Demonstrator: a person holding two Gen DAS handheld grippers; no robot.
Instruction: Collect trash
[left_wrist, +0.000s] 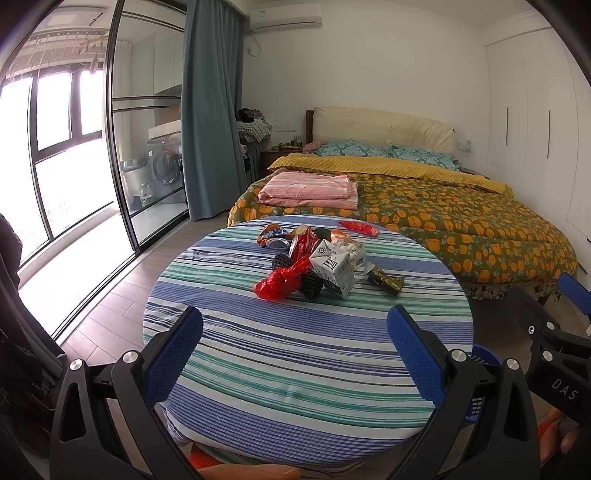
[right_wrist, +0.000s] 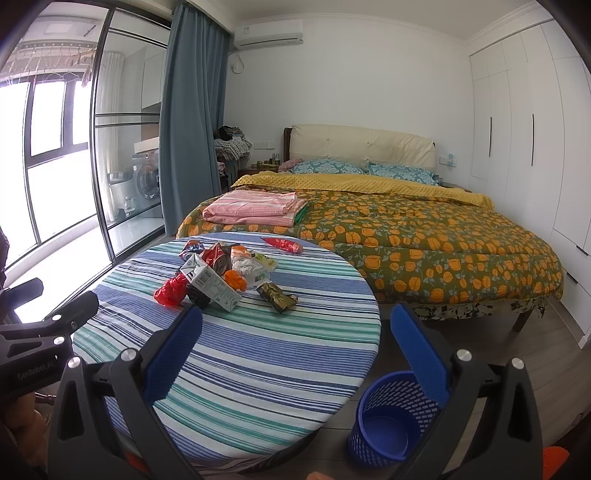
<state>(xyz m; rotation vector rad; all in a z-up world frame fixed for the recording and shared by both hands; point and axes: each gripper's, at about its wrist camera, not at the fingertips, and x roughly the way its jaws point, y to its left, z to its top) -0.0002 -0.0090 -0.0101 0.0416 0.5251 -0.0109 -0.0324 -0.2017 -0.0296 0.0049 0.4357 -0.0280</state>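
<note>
The left hand-held gripper (left_wrist: 294, 328) fills the bottom of its own view, its two blue-padded fingers (left_wrist: 177, 354) spread wide apart, holding nothing and touching nothing. Between them lies the round tabletop (left_wrist: 295, 369), covered in a blue, green and white striped cloth.

The trash sits in a loose heap toward the far side of the tabletop, at the centre of the frame. Nearest the camera is a crumpled red plastic bag (left_wrist: 280, 282), touching a dark ridged lump just beside it. To its right lies a white milk carton (left_wrist: 334, 271) tipped on its side, and right of that, a little apart, a gold and black wrapper (left_wrist: 384, 281). Behind these lie a crushed can (left_wrist: 277, 243), a red wrapper (left_wrist: 304, 243) and other scraps too tangled to name. A red packet (left_wrist: 360, 228) lies alone at the far edge.

The right hand-held gripper (right_wrist: 295, 326) likewise shows its fingers fully parted and empty, hovering above the near right side of the tabletop. In its view a blue mesh wastebasket (right_wrist: 391, 417) stands on the wood floor at lower right, just beside the table, with nothing visible inside.

Beyond the table, a bed (right_wrist: 424, 236) with an orange-flowered quilt fills the middle of the frame, with a folded pink striped sheet (right_wrist: 255, 208) on it.
</note>
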